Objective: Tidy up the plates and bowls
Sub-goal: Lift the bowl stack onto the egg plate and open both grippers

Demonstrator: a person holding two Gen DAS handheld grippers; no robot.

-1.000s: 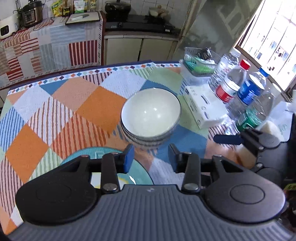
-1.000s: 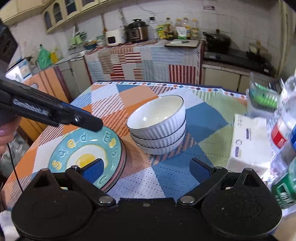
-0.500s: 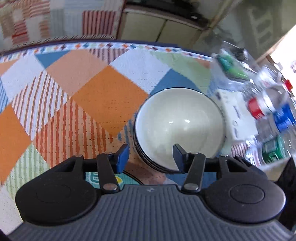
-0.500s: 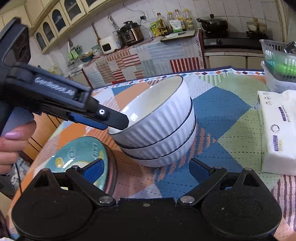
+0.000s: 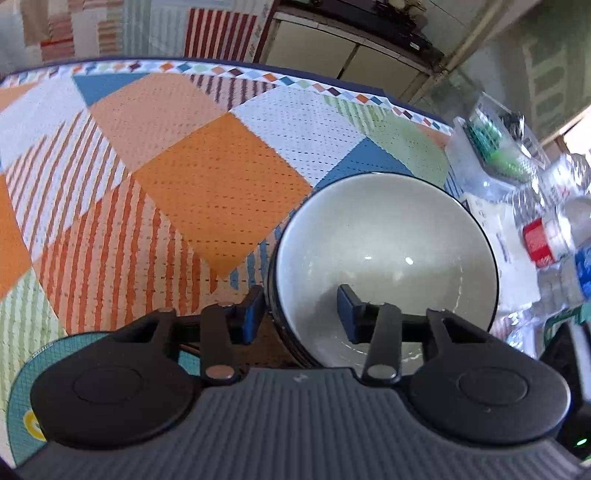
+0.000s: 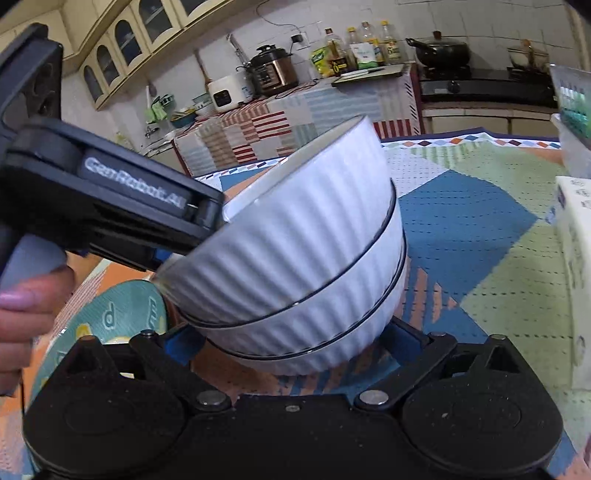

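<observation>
Closing, left gripper: jaws straddling top bowl rim.
Bowls: ribbed, white, glossy, stacked.
Right gripper: fingers spread beside bottom bowl.

Bowls stacked — beside plate

A white-tiled wall is being lit by daylight; cream arched cabinets are being shown above a counter draped in striped cloth.

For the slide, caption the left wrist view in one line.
Left gripper closing astride the near rim of the top bowl, one finger inside, one outside, on a patchwork tablecloth.
</observation>
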